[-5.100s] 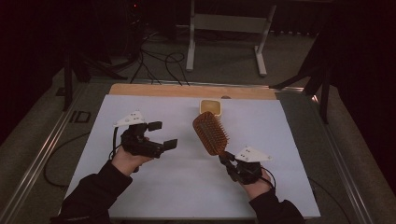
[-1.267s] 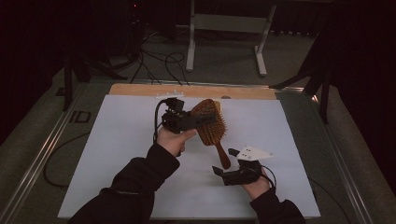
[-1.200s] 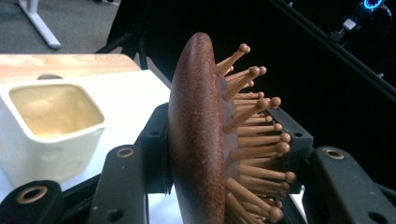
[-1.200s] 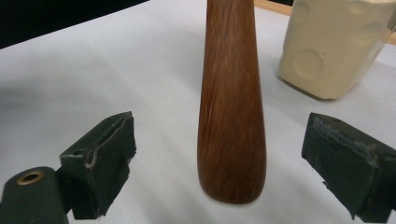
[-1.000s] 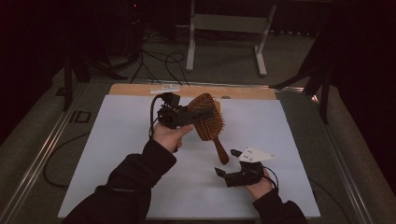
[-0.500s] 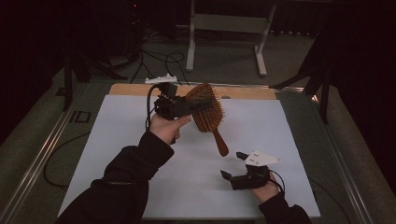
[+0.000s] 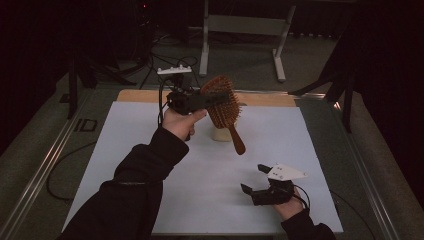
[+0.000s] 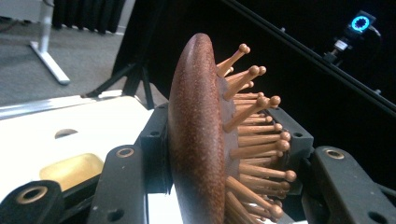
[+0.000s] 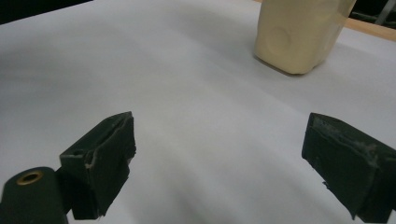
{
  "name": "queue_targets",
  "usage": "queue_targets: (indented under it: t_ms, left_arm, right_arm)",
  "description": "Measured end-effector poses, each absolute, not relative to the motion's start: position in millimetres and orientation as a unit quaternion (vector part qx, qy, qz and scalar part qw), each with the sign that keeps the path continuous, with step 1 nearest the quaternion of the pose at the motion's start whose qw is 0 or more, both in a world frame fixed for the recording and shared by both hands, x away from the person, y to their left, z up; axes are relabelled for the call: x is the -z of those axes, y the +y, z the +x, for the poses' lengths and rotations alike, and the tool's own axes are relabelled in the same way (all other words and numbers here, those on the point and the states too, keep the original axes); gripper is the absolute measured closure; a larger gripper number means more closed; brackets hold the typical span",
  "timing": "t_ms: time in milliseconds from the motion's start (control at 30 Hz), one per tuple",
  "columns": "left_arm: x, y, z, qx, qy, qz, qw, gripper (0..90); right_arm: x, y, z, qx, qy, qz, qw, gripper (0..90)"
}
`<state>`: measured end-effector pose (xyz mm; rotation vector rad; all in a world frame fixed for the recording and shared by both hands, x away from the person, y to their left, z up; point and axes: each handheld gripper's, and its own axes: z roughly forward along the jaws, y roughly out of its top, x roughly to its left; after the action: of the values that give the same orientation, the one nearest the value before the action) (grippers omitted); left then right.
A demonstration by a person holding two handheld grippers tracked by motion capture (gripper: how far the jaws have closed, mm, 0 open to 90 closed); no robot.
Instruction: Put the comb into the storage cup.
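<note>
A brown wooden hairbrush (image 7: 223, 106) with peg bristles hangs in the air over the far middle of the white sheet, handle pointing down toward me. My left gripper (image 7: 210, 100) is shut on its oval head; in the left gripper view the hairbrush (image 8: 198, 140) stands edge-on between the two jaws, pegs to the right. Under the brush a pale yellow block (image 7: 220, 133) rests on the sheet, and the same yellow block (image 9: 299, 35) lies ahead in the right gripper view. My right gripper (image 7: 256, 179) sits low at the near right, open, with bare sheet between its jaws (image 9: 219, 154).
The white sheet (image 7: 125, 150) covers the table top, with a wooden strip (image 7: 270, 99) along its far edge. A metal rail (image 7: 45, 160) borders the left side. A metal stand (image 7: 240, 30) and cables lie on the floor beyond.
The brush went from my right gripper to my left, which lifted it up and away toward the far edge. My right gripper let go, drew back to the near right and stands open.
</note>
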<state>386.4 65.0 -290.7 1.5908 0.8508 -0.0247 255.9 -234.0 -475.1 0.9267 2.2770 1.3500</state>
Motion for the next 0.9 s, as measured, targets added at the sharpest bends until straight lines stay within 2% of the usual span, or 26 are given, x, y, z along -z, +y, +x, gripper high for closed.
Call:
queue_targets:
  t_ms: [900]
  left_arm:
    - [276, 69, 426, -0.029, 0.398, 0.68, 0.615, 51.4]
  right_arm:
    - [472, -236, 257, -0.482, 0.797, 0.321, 0.17, 9.5]
